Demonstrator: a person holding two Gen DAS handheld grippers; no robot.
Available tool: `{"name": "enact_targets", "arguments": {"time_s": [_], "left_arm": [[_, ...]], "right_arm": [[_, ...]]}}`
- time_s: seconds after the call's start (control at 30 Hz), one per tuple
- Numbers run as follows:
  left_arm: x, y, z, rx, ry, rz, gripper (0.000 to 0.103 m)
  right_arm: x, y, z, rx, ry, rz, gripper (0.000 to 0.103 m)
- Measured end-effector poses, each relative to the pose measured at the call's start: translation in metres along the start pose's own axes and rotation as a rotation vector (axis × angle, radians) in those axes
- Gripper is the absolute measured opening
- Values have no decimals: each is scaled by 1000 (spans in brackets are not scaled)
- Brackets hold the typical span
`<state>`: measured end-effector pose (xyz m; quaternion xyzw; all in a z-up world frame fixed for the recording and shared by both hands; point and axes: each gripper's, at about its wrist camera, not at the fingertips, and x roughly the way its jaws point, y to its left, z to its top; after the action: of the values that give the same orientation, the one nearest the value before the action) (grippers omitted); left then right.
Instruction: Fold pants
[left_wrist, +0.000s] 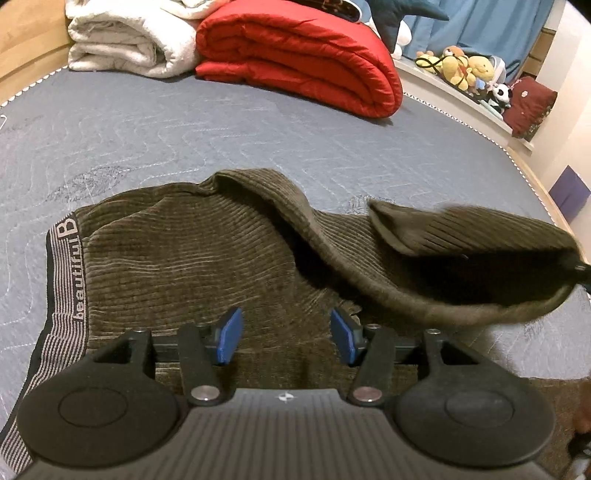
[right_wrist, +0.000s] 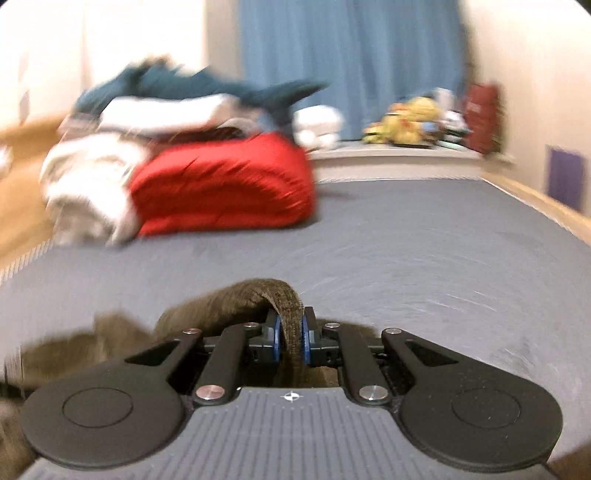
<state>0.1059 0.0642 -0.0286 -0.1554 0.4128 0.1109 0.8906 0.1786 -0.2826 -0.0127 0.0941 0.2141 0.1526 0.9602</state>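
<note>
Folding under way: I am lifting one end of the olive-brown ribbed knit pants (left_wrist: 207, 266) on the grey quilted mattress (left_wrist: 221, 122).

My right claw (right_wrist: 291, 338) is pinching a soft, limp fold; my left claw (left_wrist: 286, 341) is hovering half-open above the pants near their striped waistband (left_wrist: 66, 273), the firmer edge to grasp.

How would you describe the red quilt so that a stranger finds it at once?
Look at the far end of the grey mattress. Two folded bundles lie there side by side, and the red quilt is the right one. Its neighbour, the white blanket, is pale and fluffy; the quilt is shiny.
</note>
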Motion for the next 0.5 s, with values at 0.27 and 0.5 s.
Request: {"name": "enact_targets", "arguments": {"time_s": [0.27,0.5], "left_arm": [[-4,29,7,-61,-5,21,59],[0,46,11,-107,32,27,59]], "right_arm": [[-19,-115,-46,556,209,-289,10],[-21,-154,-79,681,334,-299,42]]}}
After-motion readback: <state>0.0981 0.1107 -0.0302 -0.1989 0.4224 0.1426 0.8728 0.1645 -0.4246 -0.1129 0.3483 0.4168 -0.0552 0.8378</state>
